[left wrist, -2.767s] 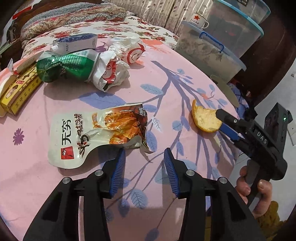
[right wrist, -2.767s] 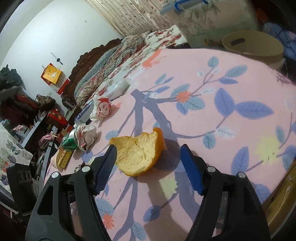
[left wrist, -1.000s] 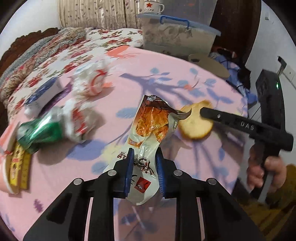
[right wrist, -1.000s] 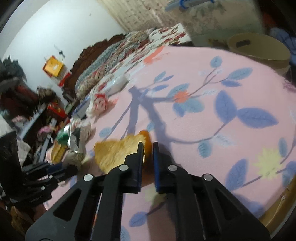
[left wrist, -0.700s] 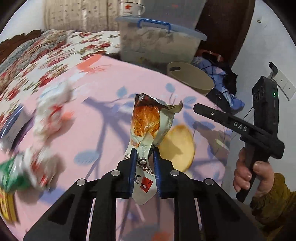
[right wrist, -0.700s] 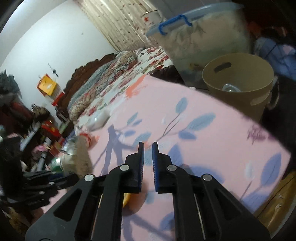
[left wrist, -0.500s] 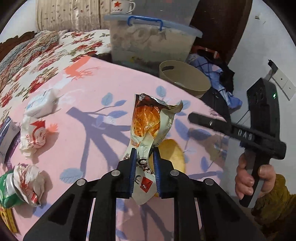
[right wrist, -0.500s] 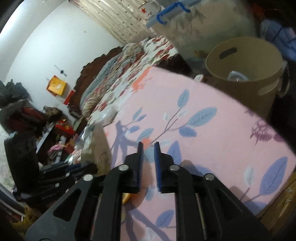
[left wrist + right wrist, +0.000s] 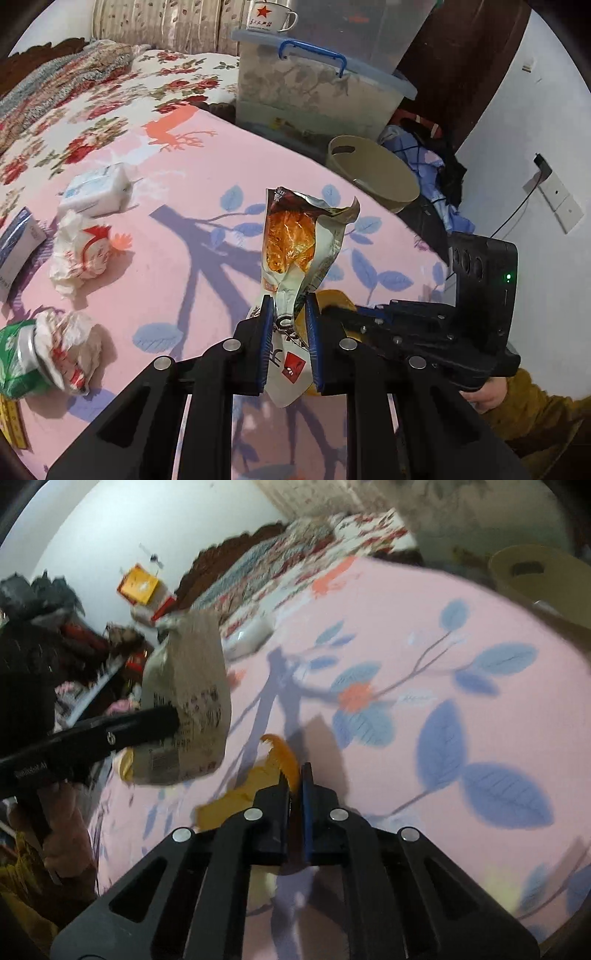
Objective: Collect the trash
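An opened snack wrapper [image 9: 295, 240] with an orange picture stands upright in my left gripper [image 9: 288, 306], which is shut on its lower end above the pink leaf-print sheet [image 9: 192, 229]. The right wrist view shows the wrapper's grey back [image 9: 188, 686] with one left finger across it. My right gripper [image 9: 295, 771] is shut on the edge of an orange peel [image 9: 284, 757] just above the sheet. From the left wrist view the peel [image 9: 334, 299] shows behind the wrapper, at the right gripper's tips. A beige bin [image 9: 373, 173] stands beyond the bed's edge.
Crumpled paper [image 9: 81, 254], a green can wrapped in paper [image 9: 18, 358], a tissue packet [image 9: 96, 188] and a blue-white box [image 9: 18, 247] lie at the left of the sheet. A lidded plastic storage box [image 9: 317, 96] with a mug on it stands behind the bin.
My left gripper has lifted the wrapper off the sheet and swung it toward the bin side. The right gripper's view tipped up, then back down, and the peel shows between its jaws again.
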`<state>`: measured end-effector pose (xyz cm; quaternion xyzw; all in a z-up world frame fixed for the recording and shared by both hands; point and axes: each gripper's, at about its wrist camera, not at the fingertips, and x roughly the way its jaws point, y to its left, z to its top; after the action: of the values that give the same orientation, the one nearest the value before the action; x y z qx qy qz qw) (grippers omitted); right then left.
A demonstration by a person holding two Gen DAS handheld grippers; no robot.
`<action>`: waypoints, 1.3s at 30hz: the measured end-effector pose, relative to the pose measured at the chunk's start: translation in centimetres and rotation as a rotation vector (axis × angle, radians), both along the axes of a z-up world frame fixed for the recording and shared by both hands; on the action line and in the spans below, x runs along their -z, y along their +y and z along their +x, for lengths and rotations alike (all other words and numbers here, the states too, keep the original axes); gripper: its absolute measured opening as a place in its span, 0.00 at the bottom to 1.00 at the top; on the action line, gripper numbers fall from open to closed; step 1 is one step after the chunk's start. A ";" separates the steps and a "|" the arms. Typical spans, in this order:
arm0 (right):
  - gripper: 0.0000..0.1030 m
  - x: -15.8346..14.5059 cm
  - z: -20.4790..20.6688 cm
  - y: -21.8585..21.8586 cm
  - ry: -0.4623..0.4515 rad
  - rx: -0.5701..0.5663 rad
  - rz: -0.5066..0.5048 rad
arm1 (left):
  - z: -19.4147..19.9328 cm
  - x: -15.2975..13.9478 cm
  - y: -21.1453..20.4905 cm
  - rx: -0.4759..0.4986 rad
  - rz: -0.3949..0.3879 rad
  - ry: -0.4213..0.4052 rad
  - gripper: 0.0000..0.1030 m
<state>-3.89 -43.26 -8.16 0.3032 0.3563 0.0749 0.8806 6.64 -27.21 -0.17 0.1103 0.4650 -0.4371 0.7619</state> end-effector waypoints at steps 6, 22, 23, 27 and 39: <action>0.07 -1.7 -0.9 -8.9 -0.038 0.219 -0.029 | 1.1 -0.8 -7.5 0.112 -0.033 0.046 0.16; 0.36 -1.1 1.4 -28.4 0.050 0.588 -0.003 | 6.2 0.7 -31.2 0.178 -0.055 0.041 0.63; 0.71 -1.0 1.4 -28.6 0.046 0.588 0.000 | 6.3 0.7 -31.5 0.156 -0.054 0.026 0.64; 0.81 -2.7 0.6 -27.3 -0.026 0.611 -0.099 | 6.6 0.7 -30.5 0.137 -0.070 0.069 0.63; 0.96 -5.0 -4.7 -14.5 -0.131 0.618 -0.118 | 0.9 -1.3 -14.0 -0.009 -0.100 -0.086 0.72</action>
<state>-8.55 -57.80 -3.15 0.3398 0.1935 -0.1975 0.8989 7.53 -41.24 1.14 0.0886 0.4097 -0.4511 0.7879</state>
